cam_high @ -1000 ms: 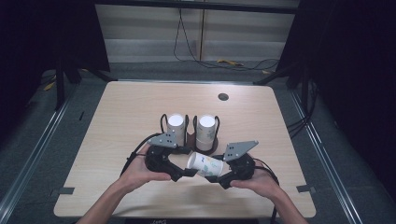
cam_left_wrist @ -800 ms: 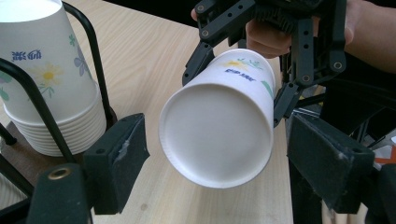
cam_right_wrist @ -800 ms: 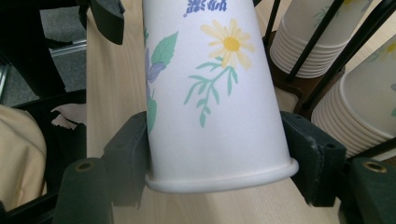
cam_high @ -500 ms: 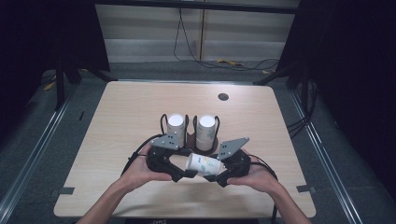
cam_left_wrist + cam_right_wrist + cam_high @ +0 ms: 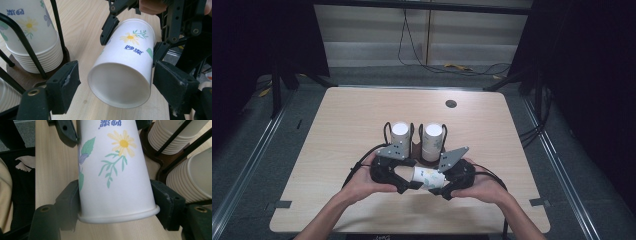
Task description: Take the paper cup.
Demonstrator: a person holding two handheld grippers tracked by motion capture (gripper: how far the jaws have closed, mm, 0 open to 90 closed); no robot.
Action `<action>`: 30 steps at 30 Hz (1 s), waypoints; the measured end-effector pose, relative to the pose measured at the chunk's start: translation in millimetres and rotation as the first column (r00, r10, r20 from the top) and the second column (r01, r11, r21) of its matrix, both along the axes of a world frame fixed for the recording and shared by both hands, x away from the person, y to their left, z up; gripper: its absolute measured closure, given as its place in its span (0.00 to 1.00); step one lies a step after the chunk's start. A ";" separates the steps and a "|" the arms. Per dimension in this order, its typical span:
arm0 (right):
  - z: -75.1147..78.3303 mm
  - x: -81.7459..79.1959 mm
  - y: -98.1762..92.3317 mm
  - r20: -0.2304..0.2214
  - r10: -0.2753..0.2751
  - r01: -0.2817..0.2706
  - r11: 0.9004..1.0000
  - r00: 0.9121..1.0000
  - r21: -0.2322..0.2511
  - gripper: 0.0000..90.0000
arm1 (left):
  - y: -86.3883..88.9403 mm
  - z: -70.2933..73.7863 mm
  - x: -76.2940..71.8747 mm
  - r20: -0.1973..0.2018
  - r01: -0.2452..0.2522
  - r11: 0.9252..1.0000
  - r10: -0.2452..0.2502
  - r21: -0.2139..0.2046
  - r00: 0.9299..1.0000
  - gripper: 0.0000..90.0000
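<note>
Paper cup [image 5: 427, 176], white with a printed daisy, lies on its side in the air between the two hands, just above the worktop [image 5: 337, 130] near its front edge. Right tongs [image 5: 117, 202] are clenched on the cup close to its rolled rim, pads pressing both walls. Left tongs [image 5: 113, 87] straddle the base end with a gap at each pad; their jaws have just been closing and then easing apart a little, so not gripping.

Handling, my read: very light, thin-walled, crushes easily mid-body. Stiffest at the rolled rim and at the base disc, so take hold there and squeeze gently. The surface looks smooth and likely a bit slippery on hard pads.

Just behind the hands stands a dark wire holder [image 5: 414, 150] with two stacks of the same cups [image 5: 400, 131], upright, mouths down.

Worktop is pale wood-grain laminate, flat, with a round cable grommet [image 5: 451, 104] near the back. Room is dark, black drapes at the sides, grey carpet, cables along the far wall.
</note>
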State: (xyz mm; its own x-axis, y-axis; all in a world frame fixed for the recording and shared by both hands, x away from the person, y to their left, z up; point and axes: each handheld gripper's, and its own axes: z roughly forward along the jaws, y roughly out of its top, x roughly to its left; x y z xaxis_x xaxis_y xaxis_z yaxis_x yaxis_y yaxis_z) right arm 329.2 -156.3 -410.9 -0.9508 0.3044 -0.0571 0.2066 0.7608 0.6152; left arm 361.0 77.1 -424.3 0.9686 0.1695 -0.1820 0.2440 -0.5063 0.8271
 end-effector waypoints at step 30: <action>0.2 -2.7 15.2 0.029 0.045 -0.042 0.995 0.999 -0.090 0.34 | -6.2 -4.2 -5.3 0.048 0.077 0.994 -0.081 0.082 0.996 0.32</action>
